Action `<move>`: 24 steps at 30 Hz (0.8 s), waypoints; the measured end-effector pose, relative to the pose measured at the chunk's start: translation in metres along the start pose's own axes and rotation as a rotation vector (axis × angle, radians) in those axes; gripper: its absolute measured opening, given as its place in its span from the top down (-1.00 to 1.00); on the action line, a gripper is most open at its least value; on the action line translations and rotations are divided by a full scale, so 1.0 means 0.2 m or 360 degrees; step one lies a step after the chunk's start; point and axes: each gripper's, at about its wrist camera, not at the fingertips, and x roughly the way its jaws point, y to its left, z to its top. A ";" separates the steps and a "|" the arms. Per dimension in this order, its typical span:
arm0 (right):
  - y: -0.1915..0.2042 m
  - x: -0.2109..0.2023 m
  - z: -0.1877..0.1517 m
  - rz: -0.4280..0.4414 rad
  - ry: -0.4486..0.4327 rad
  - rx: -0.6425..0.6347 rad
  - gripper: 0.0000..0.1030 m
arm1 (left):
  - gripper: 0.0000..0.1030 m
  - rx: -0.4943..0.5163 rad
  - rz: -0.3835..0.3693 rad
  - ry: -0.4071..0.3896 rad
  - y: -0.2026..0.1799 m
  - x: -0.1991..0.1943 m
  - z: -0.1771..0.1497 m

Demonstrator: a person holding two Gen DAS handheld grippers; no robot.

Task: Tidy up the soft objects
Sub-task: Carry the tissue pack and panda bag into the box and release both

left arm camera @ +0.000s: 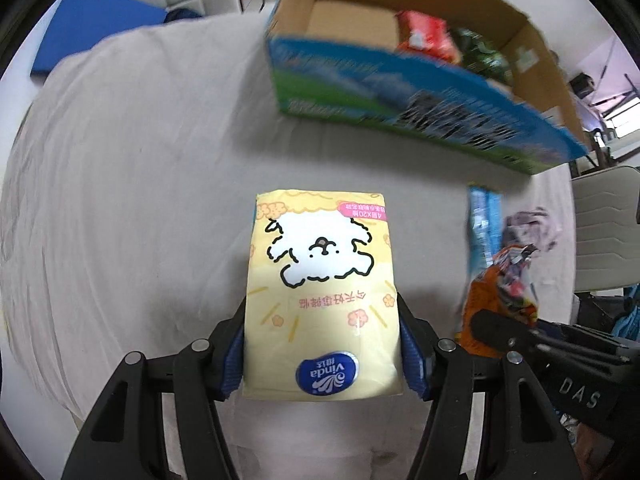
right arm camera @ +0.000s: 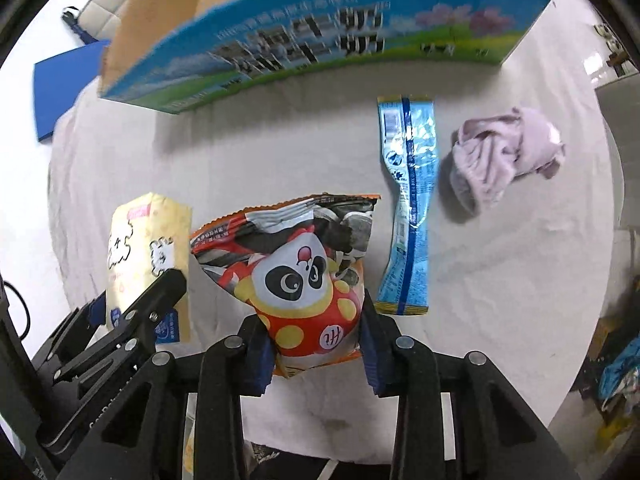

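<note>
My left gripper (left arm camera: 322, 344) is shut on a yellow Vinda tissue pack (left arm camera: 320, 280) with a white dog drawing, held above the table. My right gripper (right arm camera: 316, 344) is shut on an orange snack bag with a panda (right arm camera: 296, 268). The tissue pack (right arm camera: 144, 248) and the left gripper (right arm camera: 132, 320) also show at the left of the right wrist view. The snack bag (left arm camera: 500, 292) shows at the right of the left wrist view. An open cardboard box (left arm camera: 400, 80) with blue-green printed sides stands ahead; it holds a red pack (left arm camera: 424, 34) and a dark green item (left arm camera: 480, 54).
A long light-blue packet (right arm camera: 408, 200) and a crumpled lilac cloth (right arm camera: 504, 152) lie on the white-covered table (right arm camera: 500, 280) to the right. A blue board (left arm camera: 88, 36) lies beyond the table's far left edge. Chairs stand around the table.
</note>
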 end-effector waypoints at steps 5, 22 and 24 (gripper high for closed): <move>-0.05 -0.22 -0.04 0.0057 -0.0090 -0.0010 0.29 | -0.17 0.0041 -0.0049 -0.0100 -0.07 -0.23 0.13; -0.11 -0.87 0.44 -0.0093 -0.0531 -0.0095 0.30 | -0.17 0.0185 -0.0139 -0.0251 -0.26 -0.52 0.73; -0.13 -0.82 0.55 -0.0153 -0.0505 -0.0111 0.30 | -0.17 0.0166 -0.0139 -0.0222 -0.25 -0.47 0.83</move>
